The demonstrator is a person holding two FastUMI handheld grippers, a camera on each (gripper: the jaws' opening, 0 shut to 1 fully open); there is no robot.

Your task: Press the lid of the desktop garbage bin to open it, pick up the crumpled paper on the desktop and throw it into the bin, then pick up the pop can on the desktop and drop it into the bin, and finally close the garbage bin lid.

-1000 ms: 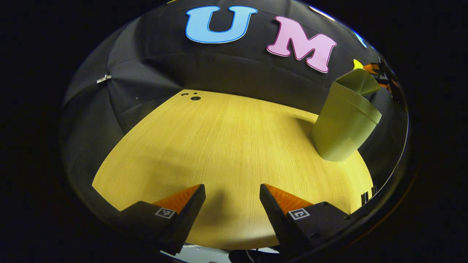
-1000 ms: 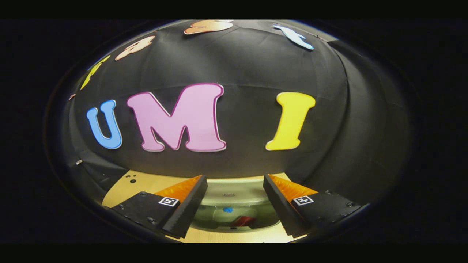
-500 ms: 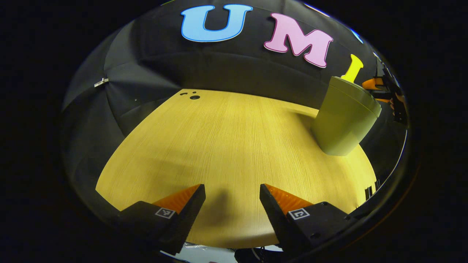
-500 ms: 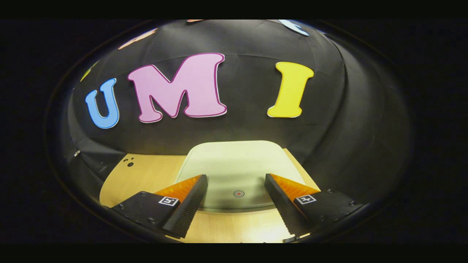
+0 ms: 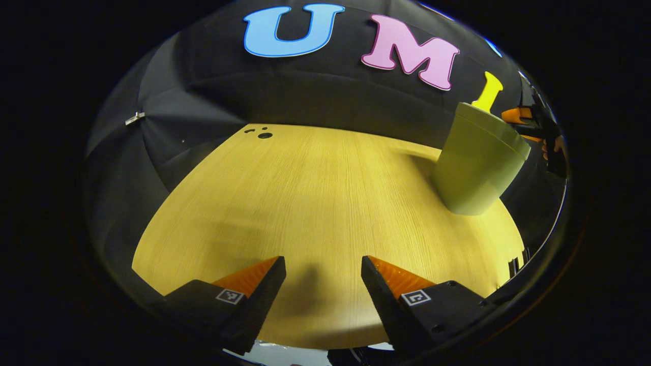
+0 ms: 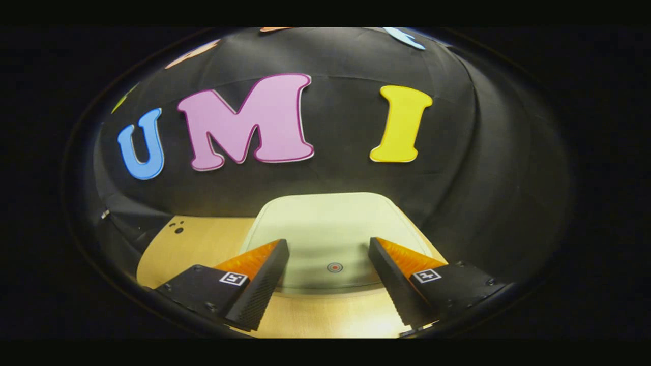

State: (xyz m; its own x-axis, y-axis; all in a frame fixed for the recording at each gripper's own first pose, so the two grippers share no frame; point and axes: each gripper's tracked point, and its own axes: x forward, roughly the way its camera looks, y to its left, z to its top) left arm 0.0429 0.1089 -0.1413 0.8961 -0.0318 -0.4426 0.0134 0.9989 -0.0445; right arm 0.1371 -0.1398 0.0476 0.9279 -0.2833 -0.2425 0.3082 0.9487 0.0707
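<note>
Your left gripper point(image 5: 323, 284) hangs low over the near part of the wooden table point(image 5: 305, 203), its jaws spread wide with nothing between them but bare tabletop and their own shadow. From that view the garbage bin point(image 5: 475, 165) stands on the table well off to the right and farther back, a pale green tapered tub with its lid point(image 5: 492, 129) lying flat on top, closed. Just beyond the bin you can see your right gripper at the edge of the left gripper view, with part of your hand point(image 5: 554, 147) behind it, close over the lid. In the right gripper view your right gripper point(image 6: 329, 267) sits directly above the lid, jaws wide apart and gripping nothing; whether the fingertips point(image 6: 277, 254) actually touch the lid you cannot tell. The lid fills the space between and ahead of the fingers, a pale rounded panel with a small red dot point(image 6: 334, 267) marked on it midway between the two tips. Past the lid's left side you see a few small dark holes point(image 6: 178, 229) in the table's far corner, also visible in the left gripper view
</note>
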